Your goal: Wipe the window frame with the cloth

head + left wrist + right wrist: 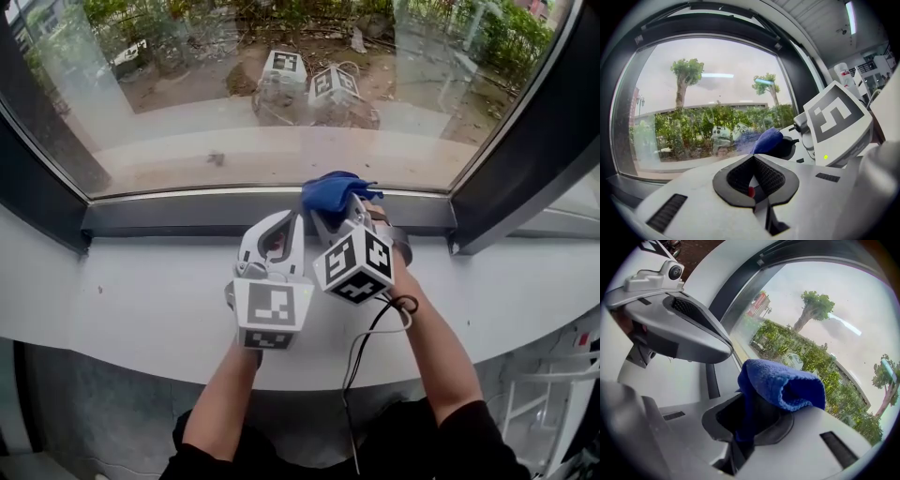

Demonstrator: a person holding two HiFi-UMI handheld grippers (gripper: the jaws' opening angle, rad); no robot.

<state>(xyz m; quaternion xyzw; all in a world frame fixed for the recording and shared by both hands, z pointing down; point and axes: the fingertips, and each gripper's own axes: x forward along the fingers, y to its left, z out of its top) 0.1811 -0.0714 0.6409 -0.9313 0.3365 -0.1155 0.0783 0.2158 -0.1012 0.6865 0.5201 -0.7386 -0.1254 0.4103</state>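
A blue cloth is clamped in the right gripper at the lower rail of the window frame. The left gripper is seen closed on nothing beside it. Wiping is judged barely begun, and no cleaned stretch can be told. The cloth's long axis is laid along the jaws, pointed at the glass.

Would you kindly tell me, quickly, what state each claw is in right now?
Left claw: closed, holding nothing.
Right claw: closed on the blue cloth.
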